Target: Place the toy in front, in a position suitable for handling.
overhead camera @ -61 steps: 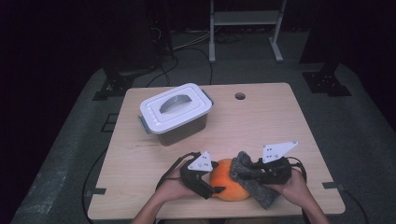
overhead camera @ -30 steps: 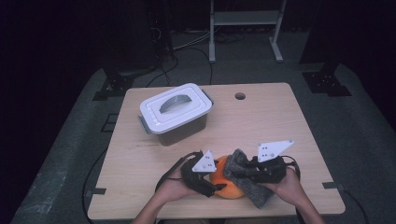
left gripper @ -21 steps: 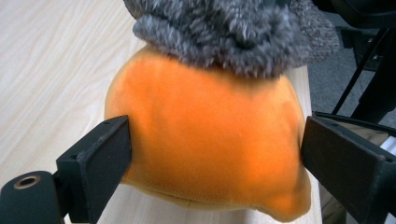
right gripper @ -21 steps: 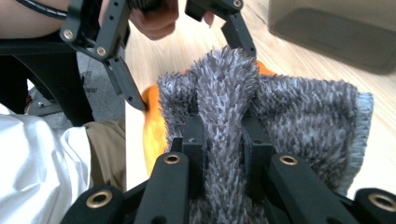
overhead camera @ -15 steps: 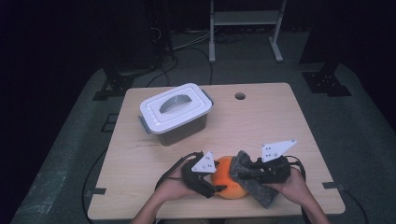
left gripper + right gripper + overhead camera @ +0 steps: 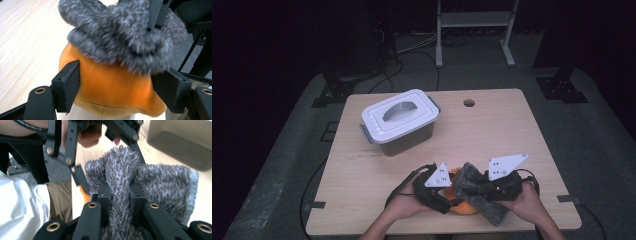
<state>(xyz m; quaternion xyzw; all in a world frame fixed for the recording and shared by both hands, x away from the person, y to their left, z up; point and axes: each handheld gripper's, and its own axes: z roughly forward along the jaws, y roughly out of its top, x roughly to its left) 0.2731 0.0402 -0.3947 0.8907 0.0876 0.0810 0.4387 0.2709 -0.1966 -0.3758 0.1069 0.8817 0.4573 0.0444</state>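
Near edge of the wooden worktop, centre. An orange plush toy rests on the wood there, with a grey fuzzy cloth draped over its top.

Left gripper: jaws straddle the orange toy, one pad against each flank. They have just been opening a little, toy still between them; left pad sits flush on the plush, the right one at its edge. Reads as a loose hold.

Right gripper: jaws drawn together, a fold of the grey cloth pinched between them. Cloth bunches up beyond the jaws and hangs wide to one side.

High view: both hands close together, left gripper and right gripper meeting over the toy.

Lidded grey plastic box stands further back on the left, well apart from the hands.
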